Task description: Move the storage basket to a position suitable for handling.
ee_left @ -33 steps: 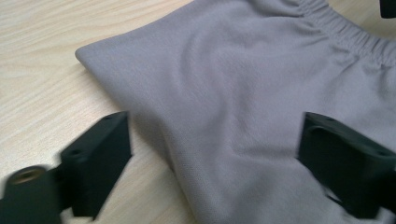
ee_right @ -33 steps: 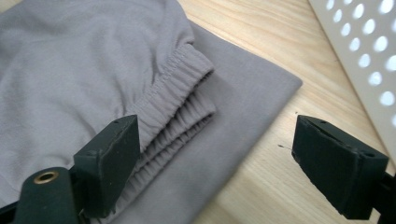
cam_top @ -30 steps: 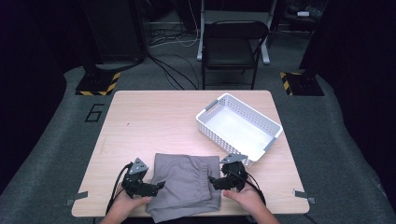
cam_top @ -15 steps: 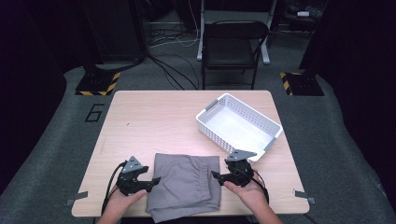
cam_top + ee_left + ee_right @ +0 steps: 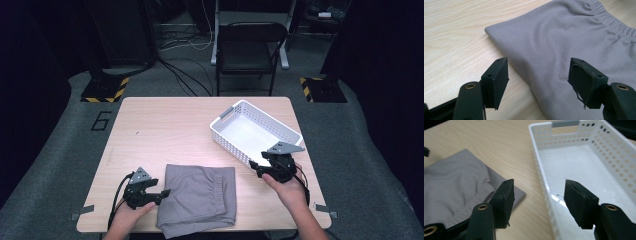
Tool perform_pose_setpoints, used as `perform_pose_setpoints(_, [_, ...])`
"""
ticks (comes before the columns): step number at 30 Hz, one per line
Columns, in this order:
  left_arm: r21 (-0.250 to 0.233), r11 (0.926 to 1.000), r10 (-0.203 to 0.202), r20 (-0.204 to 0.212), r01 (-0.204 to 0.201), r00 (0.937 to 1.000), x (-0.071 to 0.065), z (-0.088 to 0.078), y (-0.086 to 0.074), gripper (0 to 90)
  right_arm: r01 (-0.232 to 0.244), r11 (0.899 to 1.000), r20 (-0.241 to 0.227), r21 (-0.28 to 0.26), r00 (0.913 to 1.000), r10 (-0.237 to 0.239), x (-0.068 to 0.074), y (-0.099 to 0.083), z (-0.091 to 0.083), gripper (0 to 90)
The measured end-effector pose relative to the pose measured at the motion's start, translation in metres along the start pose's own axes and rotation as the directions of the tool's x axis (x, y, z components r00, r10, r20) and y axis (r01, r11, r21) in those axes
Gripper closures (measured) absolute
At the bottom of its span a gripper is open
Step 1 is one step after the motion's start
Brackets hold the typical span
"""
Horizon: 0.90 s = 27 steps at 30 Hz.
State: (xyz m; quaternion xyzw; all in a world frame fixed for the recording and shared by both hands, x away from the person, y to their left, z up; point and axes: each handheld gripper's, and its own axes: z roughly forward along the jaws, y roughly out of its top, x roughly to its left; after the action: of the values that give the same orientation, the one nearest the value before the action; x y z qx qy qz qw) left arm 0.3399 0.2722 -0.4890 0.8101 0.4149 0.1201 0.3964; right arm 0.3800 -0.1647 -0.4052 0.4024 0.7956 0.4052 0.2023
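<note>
1. Left gripper (image 5: 162,192): jaws apart, fairly wide, nothing clamped. In the left gripper view the edge of the folded grey cloth shorts w/ elastic waistband (image 5: 564,47) runs between the pads (image 5: 502,75), but no pad presses on it.
2. Its tips sit at the cloth's left edge, low over the light wooden table (image 5: 170,125).
3. Right gripper (image 5: 256,167): jaws have just been closing, now about half apart, nothing between them.
4. It is held by the near corner of the white perforated plastic basket (image 5: 260,131), w/ the basket's near wall below the gap in the right gripper view; can't tell if it touches.
5. Shorts lie flat at the table's near edge, between both grippers, just beside the basket, not touching it.
</note>
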Motion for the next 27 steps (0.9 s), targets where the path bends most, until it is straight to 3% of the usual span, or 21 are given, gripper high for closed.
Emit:
perform_pose_setpoints(2, [0.006,1.0000,-0.006,0.000,0.006,1.0000,0.000,0.000,0.000,32.3,-0.006,1.000,0.008,0.008,0.9999,0.006,-0.004,0.000,0.000,41.8])
perform_pose_setpoints(4, [0.013,0.9999,0.000,0.003,0.000,1.0000,0.001,-0.001,0.000,32.3,-0.013,0.999,0.021,0.030,0.9997,0.012,-0.016,-0.004,0.003,44.2])
perform_pose_setpoints(8, [-0.009,0.9999,-0.011,-0.009,0.011,0.9999,0.001,0.000,-0.001,32.4,-0.063,0.996,0.017,0.063,0.9979,0.062,-0.030,-0.009,0.006,45.3])
perform_pose_setpoints(9, [-0.013,0.9999,-0.007,-0.012,0.007,0.9999,0.002,0.000,-0.001,32.3,-0.083,0.994,0.034,0.069,0.9962,0.080,-0.039,-0.011,0.007,44.4])
perform_pose_setpoints(11, [-0.008,1.0000,-0.005,-0.018,0.005,0.9998,0.003,-0.001,-0.001,31.9,-0.094,0.993,0.039,0.069,0.9951,0.091,-0.041,-0.012,0.007,44.7])
perform_pose_setpoints(15, [0.016,0.9999,0.001,-0.012,-0.001,0.9999,0.005,-0.002,-0.002,31.4,-0.130,0.990,0.110,0.062,0.9864,0.122,-0.061,-0.018,0.002,46.6])
perform_pose_setpoints(18, [0.017,0.9999,0.001,-0.012,-0.001,0.9999,0.006,-0.002,-0.002,31.3,-0.147,0.986,0.122,0.072,0.9829,0.138,-0.067,-0.022,0.001,46.6])
perform_pose_setpoints(19, [0.014,0.9999,0.002,-0.013,-0.002,0.9999,0.006,-0.002,-0.002,31.3,-0.167,0.982,0.156,0.086,0.9759,0.153,-0.073,-0.027,0.000,45.5])
perform_pose_setpoints(20, [0.014,0.9999,0.002,-0.013,-0.002,0.9999,0.006,-0.002,-0.002,31.3,-0.167,0.982,0.156,0.086,0.9759,0.153,-0.073,-0.027,0.000,45.5])
perform_pose_setpoints(22, [0.007,0.9999,-0.012,-0.025,0.012,0.9996,0.007,-0.001,-0.003,31.3,-0.208,0.974,0.184,0.093,0.9646,0.189,-0.080,-0.034,-0.001,47.4])
perform_pose_setpoints(23, [0.007,0.9999,-0.012,-0.025,0.012,0.9996,0.007,-0.001,-0.003,31.1,-0.208,0.974,0.184,0.093,0.9646,0.189,-0.080,-0.034,-0.001,47.4])
perform_pose_setpoints(25, [0.012,0.9997,-0.019,-0.027,0.020,0.9994,0.007,0.000,-0.004,30.8,-0.256,0.962,0.214,0.096,0.9492,0.231,-0.082,-0.040,0.000,43.7])
perform_pose_setpoints(26, [0.017,0.9998,-0.008,-0.026,0.008,0.9996,0.009,0.000,-0.004,30.8,-0.253,0.963,0.205,0.092,0.9512,0.231,-0.084,-0.041,0.000,43.2])
perform_pose_setpoints(27, [0.017,0.9998,-0.008,-0.026,0.008,0.9996,0.009,0.000,-0.004,30.8,-0.273,0.958,0.204,0.088,0.9461,0.251,-0.083,-0.041,0.000,42.9])
